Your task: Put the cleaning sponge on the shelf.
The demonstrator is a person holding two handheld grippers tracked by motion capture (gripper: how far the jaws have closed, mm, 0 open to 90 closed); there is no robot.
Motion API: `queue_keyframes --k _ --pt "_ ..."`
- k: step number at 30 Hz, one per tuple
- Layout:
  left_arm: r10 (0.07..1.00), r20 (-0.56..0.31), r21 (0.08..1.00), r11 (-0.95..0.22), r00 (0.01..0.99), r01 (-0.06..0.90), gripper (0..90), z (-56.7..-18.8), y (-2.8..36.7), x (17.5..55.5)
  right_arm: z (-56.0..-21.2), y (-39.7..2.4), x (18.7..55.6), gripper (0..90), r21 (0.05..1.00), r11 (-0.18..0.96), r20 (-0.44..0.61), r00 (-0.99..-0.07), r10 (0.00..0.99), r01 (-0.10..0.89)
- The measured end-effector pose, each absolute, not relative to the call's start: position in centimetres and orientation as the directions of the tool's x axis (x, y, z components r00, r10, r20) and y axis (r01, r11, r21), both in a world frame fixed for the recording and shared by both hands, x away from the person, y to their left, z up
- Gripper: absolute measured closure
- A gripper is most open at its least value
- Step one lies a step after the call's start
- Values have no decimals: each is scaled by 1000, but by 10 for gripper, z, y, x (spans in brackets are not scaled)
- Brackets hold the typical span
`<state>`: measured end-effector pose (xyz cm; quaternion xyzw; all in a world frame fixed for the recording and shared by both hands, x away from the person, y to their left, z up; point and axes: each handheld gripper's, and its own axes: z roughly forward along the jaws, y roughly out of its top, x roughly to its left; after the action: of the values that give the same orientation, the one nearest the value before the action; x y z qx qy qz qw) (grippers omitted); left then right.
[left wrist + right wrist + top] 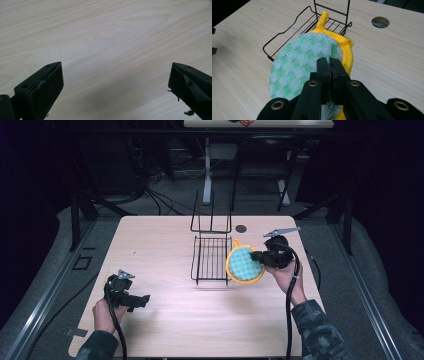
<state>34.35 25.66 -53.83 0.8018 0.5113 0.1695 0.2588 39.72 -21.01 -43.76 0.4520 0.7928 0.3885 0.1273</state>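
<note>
From the high view we are looking down on a pale wooden table (165, 320) with a black wire rack (211, 255) standing near its middle, its tall back frame rising at the far end. We are holding the right tongs (260, 256) just to the right of the rack, and they are gripping a round scrubbing pad (244, 264), green checked on its face with a yellow rim. The pad is hanging at the rack's right edge, tilted so that its face is turned up toward the camera; whether it is touching the wire we cannot tell from here. A small round hole (241, 228) is sitting in the table beyond the rack.

The right gripper view is giving us the grip itself: the right tongs (331, 65) are pressed together on the near edge of the pad (302, 62), with the fabric pinched between the jaws. This view is also showing the pad's yellow loop (323, 19) standing up against the rack (287, 35), and the hole (380, 22) off to the right.

The left tongs (142, 301) are resting low over the near left part of the table, well apart from the rack. In the left gripper view the left tongs (115, 82) are standing wide open over bare wood grain (107, 37), with nothing between the jaws.
</note>
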Motion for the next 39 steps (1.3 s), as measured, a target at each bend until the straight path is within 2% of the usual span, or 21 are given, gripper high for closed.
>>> queue_keyframes --k 39 --pt "905 -4 577 -345 425 740 0 -541 257 347 -452 -163 421 874 735 255 186 -549 815 628"
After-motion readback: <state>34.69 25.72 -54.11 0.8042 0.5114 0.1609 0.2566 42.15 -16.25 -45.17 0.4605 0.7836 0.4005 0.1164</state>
